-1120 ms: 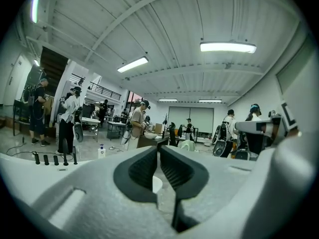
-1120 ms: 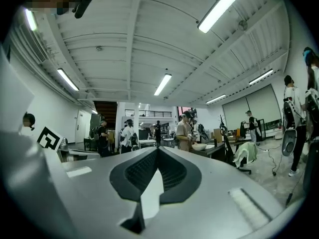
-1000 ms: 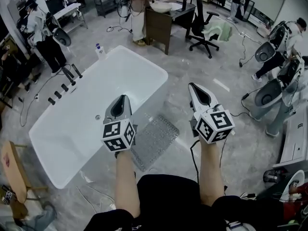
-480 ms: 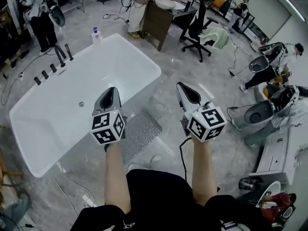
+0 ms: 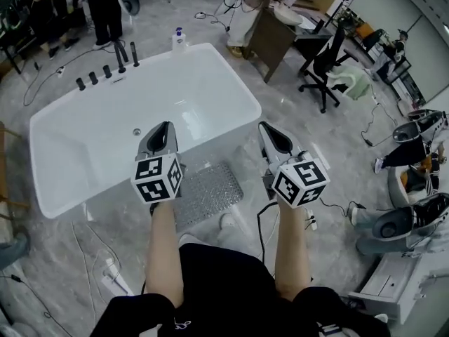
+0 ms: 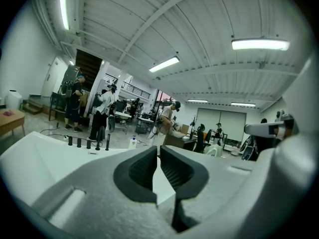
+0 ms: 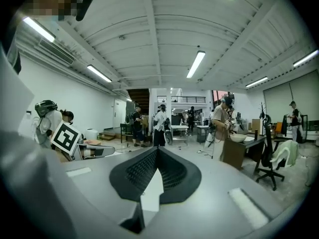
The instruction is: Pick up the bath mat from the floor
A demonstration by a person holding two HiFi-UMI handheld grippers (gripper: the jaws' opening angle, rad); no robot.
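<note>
The bath mat (image 5: 208,192) is a clear, studded rectangle flat on the grey floor beside the white bathtub (image 5: 231,128). It shows only in the head view, partly hidden behind my left gripper's marker cube. My left gripper (image 5: 163,128) hangs above the tub's near rim, just left of the mat, jaws shut with nothing in them. My right gripper (image 5: 269,129) hangs over the floor to the mat's right, also shut and empty. Both point nearly level across the room, well above the mat. In the left gripper view the left gripper (image 6: 159,149) is closed, and in the right gripper view the right gripper (image 7: 157,150) is too.
Black taps (image 5: 105,72) and a white bottle (image 5: 179,39) stand at the tub's far side. A wooden desk (image 5: 277,37) and an office chair (image 5: 324,67) are beyond it. Cables (image 5: 95,258) trail on the floor at left. People stand at the back.
Both grippers have sunk slightly and swung with the view, so the tub now lies further right under the left gripper. Both stay shut and empty.
</note>
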